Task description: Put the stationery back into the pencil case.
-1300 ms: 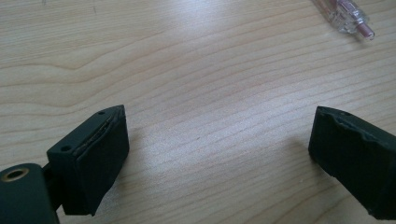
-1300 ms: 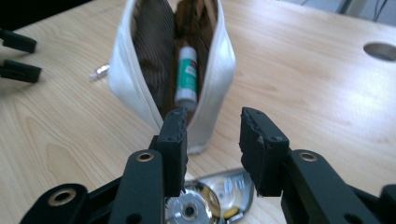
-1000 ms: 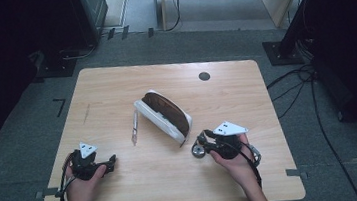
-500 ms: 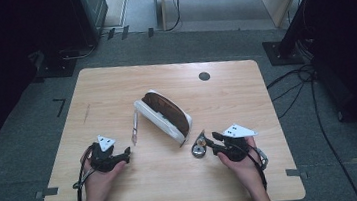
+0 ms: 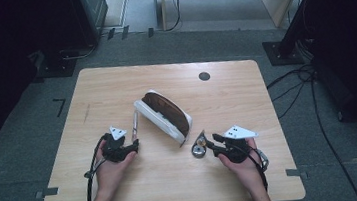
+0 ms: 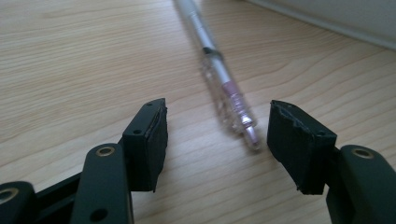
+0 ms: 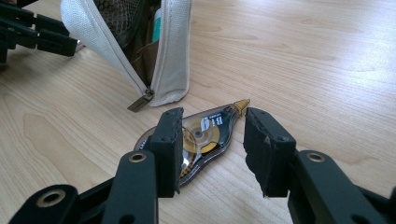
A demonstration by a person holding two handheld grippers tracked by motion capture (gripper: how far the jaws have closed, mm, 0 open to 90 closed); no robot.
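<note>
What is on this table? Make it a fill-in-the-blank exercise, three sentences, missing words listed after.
1. The tip of a clear ____ lies between the open jaws of the left gripper.
2. The correction tape roller lies flat on the ____ between the jaws of the right gripper.
3. The white pencil case lies with its zipper ____.

Missing words: pen; table; open.

Note: the left gripper's jaws have just been closing, with the pen's tip between them.

Two bare forearms at the bottom of the high view, left gripper (image 5: 132, 146) black with a grey three-cornered plate and looping black cable, right gripper (image 5: 206, 145) alike, matte black jaws with brass-ringed rivets, foam-like pads (image 6: 150, 135) chipped at the edges
</note>
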